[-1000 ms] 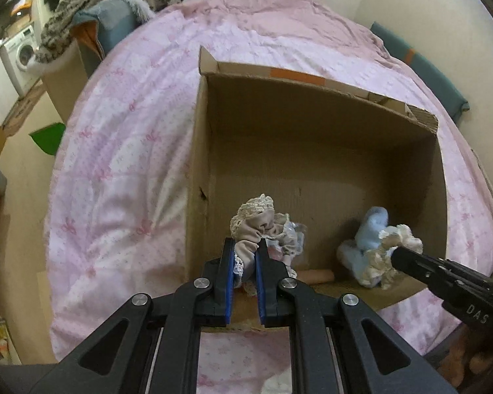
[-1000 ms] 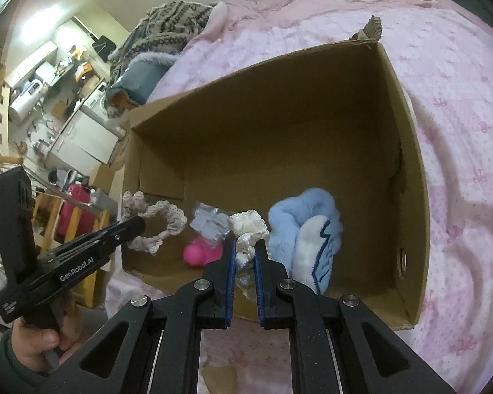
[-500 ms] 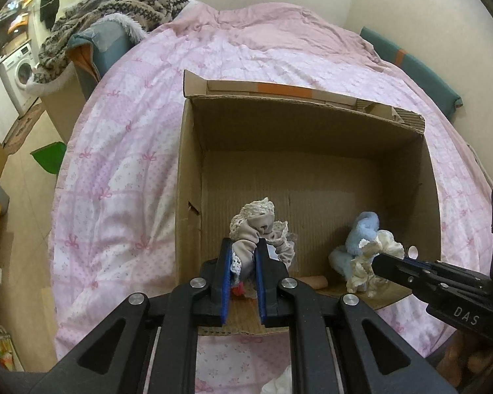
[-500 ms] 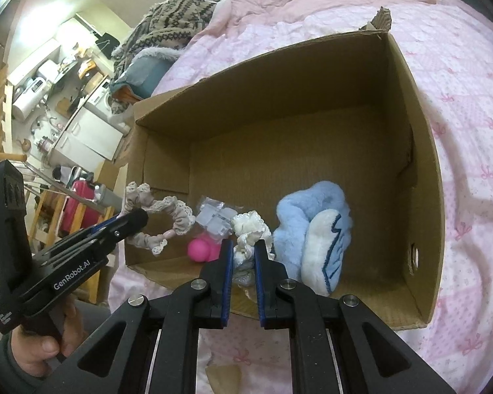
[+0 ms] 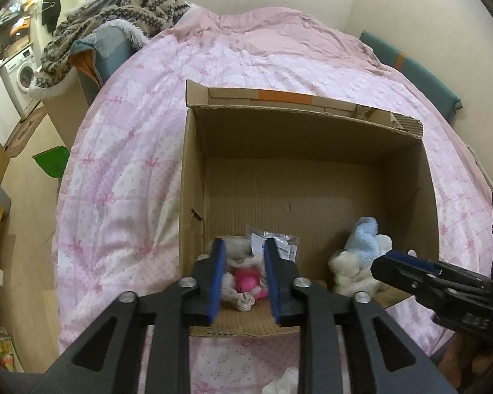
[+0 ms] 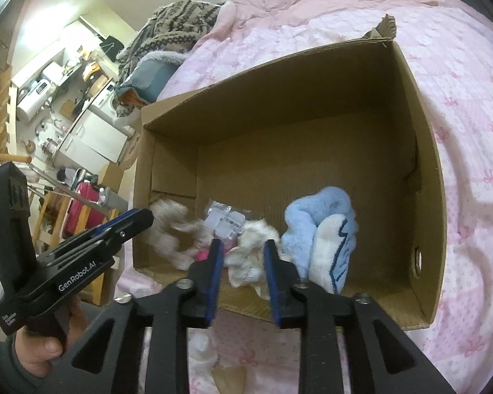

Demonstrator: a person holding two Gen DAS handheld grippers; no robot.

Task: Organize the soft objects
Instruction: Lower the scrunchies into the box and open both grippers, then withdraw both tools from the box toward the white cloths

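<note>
An open cardboard box (image 5: 194, 170) (image 6: 424, 151) lies on a pink bed. My left gripper (image 5: 243, 279) is open over the box's near left corner; a beige lace scrunchie (image 5: 235, 295) lies below it beside a pink soft item (image 5: 246, 280) and a plastic packet (image 5: 276, 244). My right gripper (image 6: 241, 282) is open over the near edge; a cream scrunchie (image 6: 246, 256) lies between its fingers, blurred. A blue and white plush (image 6: 322, 229) (image 5: 364, 236) lies to the right. The beige scrunchie (image 6: 171, 229) is blurred in the right wrist view.
The pink quilt (image 5: 125, 164) covers the bed around the box. A patterned knit blanket (image 5: 121, 10) lies on a pile at the far left. A white soft item (image 5: 282, 381) lies on the bed below the grippers. Floor and furniture (image 6: 65, 115) lie left of the bed.
Both grippers have opened. The beige scrunchie has dropped from the left gripper and the cream one from the right gripper into the box. Both grippers drew back slightly.
</note>
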